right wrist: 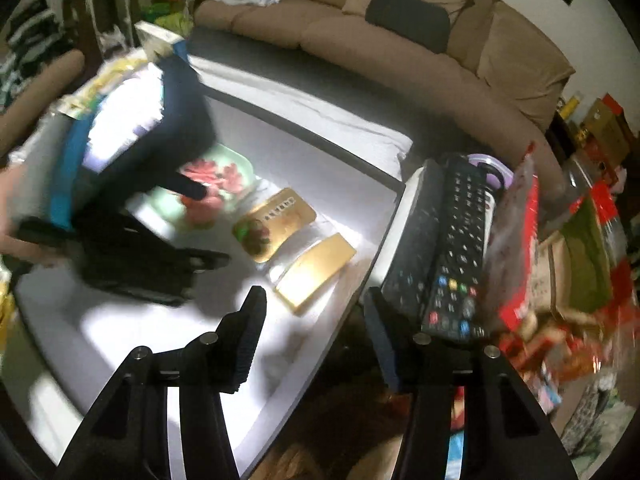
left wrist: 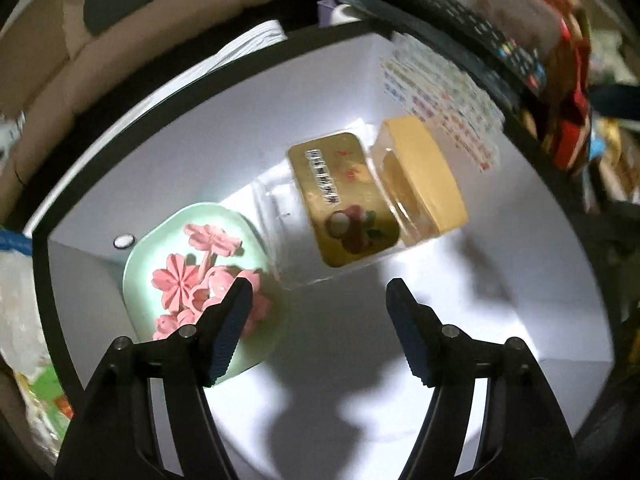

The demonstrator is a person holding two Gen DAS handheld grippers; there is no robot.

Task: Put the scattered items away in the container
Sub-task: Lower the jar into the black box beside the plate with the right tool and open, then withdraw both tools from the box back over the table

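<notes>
lying flat inside the white box [left wrist: 520,280] with the black rim, the gold tin [left wrist: 344,200] has its long side running from the top left down to the bottom right in the left wrist view. it is shiny gold with round corners, a small picture at its lower end, and a white strip of dark writing too blurry to read. just beside it lies a clear box with a tan lid [left wrist: 424,176]. a mint green dish with pink flowers [left wrist: 196,276] sits at the left side of the white box.

the left claw [left wrist: 320,292] hangs over the box floor, spread apart with nothing in it. the right claw [right wrist: 316,300] is spread apart too and holds nothing, near the box edge. black remotes [right wrist: 452,248] with coloured buttons lie close by on the worktop.
</notes>
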